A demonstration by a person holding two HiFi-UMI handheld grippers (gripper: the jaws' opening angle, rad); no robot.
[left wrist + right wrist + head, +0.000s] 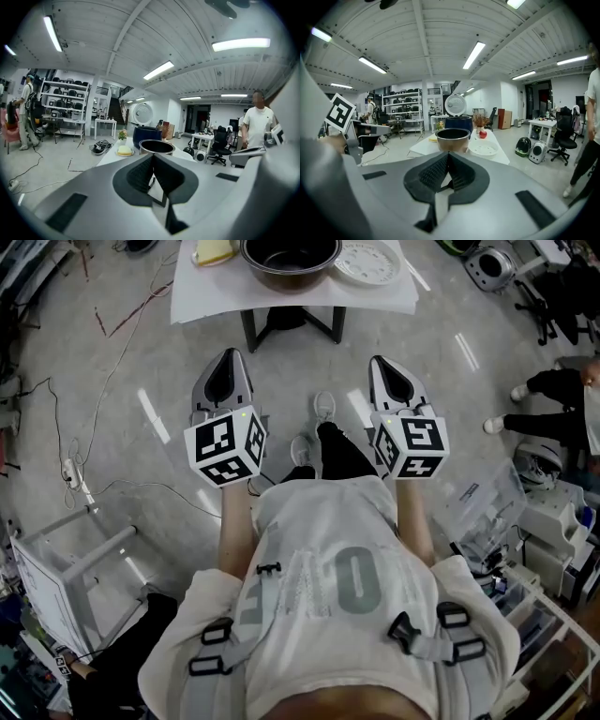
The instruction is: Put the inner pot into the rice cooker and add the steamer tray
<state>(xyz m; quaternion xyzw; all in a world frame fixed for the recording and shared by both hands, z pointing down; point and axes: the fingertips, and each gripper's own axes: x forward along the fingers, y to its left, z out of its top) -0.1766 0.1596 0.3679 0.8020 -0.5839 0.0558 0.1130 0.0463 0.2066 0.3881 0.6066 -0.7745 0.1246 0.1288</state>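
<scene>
While the left claw point(228, 357) and right claw point(379, 362) hang closed and empty short of the white-clothed surface point(206, 298), nothing is done: the round metal inner pot point(290, 261) and white round steamer tray point(367, 261) sit there, outside the dark-blue rice cooker point(458, 123) behind.

Left gripper point(229, 356), right gripper point(380, 362), both closed

A lab workshop: stocked equipment shelves point(64, 99), cable-strewn concrete floor point(122, 409).

head view: overhead, steeply down | both gripper views: level, forward, far off | shared: table point(214, 294), inner pot point(291, 261)
</scene>
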